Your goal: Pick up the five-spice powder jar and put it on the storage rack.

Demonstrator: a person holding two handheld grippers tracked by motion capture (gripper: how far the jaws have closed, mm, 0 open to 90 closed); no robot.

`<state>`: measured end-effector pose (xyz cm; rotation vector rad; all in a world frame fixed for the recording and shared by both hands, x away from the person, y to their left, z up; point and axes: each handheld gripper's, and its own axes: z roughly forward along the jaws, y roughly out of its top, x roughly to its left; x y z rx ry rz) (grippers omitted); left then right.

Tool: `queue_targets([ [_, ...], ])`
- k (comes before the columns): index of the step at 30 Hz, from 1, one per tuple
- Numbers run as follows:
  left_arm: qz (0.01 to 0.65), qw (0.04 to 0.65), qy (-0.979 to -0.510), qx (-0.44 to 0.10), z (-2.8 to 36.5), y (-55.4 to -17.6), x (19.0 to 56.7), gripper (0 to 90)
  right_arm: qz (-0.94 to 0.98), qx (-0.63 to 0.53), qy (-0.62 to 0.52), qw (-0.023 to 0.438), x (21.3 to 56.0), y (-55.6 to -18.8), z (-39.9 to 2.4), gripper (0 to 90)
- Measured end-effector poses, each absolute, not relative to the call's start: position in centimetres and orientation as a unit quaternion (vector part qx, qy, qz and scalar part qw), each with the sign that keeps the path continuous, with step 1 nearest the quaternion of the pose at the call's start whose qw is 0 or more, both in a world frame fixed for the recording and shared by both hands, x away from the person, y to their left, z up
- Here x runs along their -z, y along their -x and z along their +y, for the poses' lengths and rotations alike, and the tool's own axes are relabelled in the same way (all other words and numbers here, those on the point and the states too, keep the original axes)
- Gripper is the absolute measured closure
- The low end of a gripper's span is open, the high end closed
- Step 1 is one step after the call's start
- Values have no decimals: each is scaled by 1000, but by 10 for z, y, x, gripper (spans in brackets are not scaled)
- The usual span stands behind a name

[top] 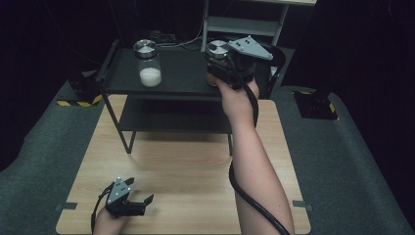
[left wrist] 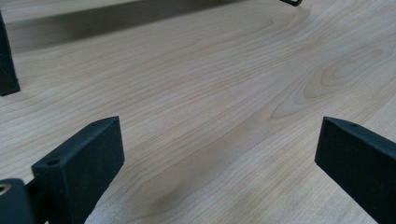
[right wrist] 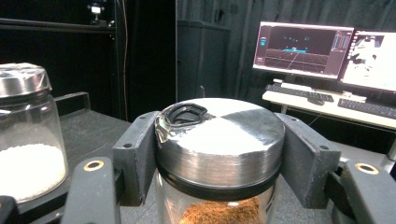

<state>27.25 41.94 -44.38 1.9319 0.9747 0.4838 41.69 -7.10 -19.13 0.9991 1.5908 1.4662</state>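
The light wooden table (top: 186, 161) with its wavy grain is the biggest thing here, set on a grey carpeted floor (top: 362, 161). Toward the far end of that table stands a black two-tier metal shelf rack (top: 166, 85), its legs planted on the wood and its top tier raised above the table.

On the top tier of the rack, toward its left end, stands a clear glass jar with a silver metal lid and white grains inside (top: 148, 63); it is upright and untouched. In the right gripper view this jar (right wrist: 28, 140) stands at the left, apart from the held one.

At the right end of the rack's top tier is the clear glass jar with a round silver metal lid and orange-brown powder inside (right wrist: 219, 154). The right gripper (top: 222, 66) has it pinched: the two black jaws press against opposite sides of the lid, with the powder visible in the glass below. From the high view I cannot tell whether the jar's base rests on the tier or hangs just above it.

Well in front of the rack, at the table's near left corner, the left gripper (top: 142, 198) rests low over the wood, its jaws spread wide with bare table (left wrist: 219, 116) between them.
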Motion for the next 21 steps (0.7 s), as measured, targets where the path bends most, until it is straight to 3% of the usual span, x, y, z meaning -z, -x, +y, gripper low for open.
queue_targets([
  [21,388,445,-782,-197,419,-272,444,15,603,-590,-400,359,205,-426,-75,348],
])
